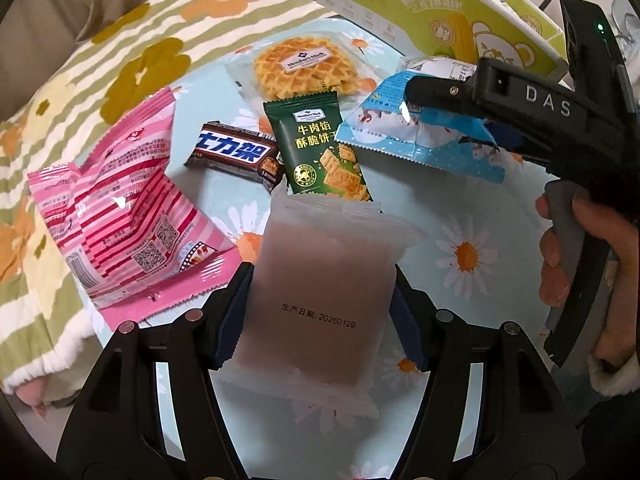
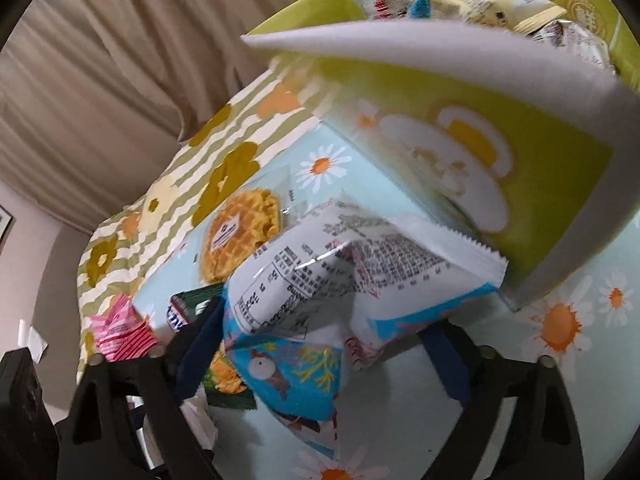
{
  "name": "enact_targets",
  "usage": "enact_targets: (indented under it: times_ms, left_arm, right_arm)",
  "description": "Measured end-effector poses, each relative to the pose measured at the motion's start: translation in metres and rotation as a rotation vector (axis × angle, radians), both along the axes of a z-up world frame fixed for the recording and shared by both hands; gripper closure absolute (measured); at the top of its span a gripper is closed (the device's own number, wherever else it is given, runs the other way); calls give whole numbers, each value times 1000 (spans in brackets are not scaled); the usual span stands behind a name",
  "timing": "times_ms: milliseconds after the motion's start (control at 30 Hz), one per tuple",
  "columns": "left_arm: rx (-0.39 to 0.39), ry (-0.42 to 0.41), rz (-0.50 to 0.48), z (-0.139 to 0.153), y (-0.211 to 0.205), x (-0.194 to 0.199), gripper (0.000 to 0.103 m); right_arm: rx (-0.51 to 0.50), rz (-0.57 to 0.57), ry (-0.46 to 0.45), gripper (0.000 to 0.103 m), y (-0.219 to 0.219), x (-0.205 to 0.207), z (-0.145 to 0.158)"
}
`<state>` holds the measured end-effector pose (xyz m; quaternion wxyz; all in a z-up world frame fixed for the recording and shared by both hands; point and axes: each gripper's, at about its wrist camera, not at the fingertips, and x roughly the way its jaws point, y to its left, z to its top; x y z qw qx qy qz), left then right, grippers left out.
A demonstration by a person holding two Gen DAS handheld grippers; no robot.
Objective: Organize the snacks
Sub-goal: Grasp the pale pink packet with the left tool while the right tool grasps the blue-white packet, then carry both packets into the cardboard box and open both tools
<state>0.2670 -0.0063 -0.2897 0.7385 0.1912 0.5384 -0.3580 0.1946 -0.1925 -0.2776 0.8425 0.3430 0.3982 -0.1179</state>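
Snacks go into the yellow box (image 2: 552, 184) at the table's far edge. Our right tongs (image 2: 320, 344) clamp the blue packet (image 2: 320, 292) beside it; we lift over the flap. Left tongs (image 1: 316, 312) clamp the frosted pouch (image 1: 320, 280) near the front edge.

You're working in home, likely bedroom or living room: flowered striped blanket (image 1: 132, 52) spreading beside daisy-print tablecloth (image 1: 472, 240), beige curtain (image 2: 120, 60) hanging behind, retail snack packs lying about, yellow-green carton (image 2: 520, 184) sitting on table.
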Motion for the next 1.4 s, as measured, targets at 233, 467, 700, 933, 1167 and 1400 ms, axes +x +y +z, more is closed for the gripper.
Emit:
enact_targets:
  times_ms: [233, 467, 700, 933, 1167, 1400]
  left_arm:
    - [-12, -5, 11, 5, 4, -4, 42]
    - [-45, -25, 52, 28, 14, -7, 42]
    - [-87, -91, 71, 72, 14, -3, 42]
    - [-162, -172, 81, 128, -6, 2, 42]
    - [-195, -218, 148, 169, -47, 12, 42]
    - [-250, -241, 241, 195, -121, 13, 42]
  right_arm:
    - [-5, 60, -32, 33, 8, -6, 9]
    - [-64, 131, -116, 33, 22, -12, 50]
    - [-100, 167, -177, 33, 19, -18, 101]
    - [-151, 181, -232, 33, -2, -27, 163]
    - [-175, 233, -306, 33, -53, -35, 203]
    - [-177, 297, -328, 33, -138, -38, 218]
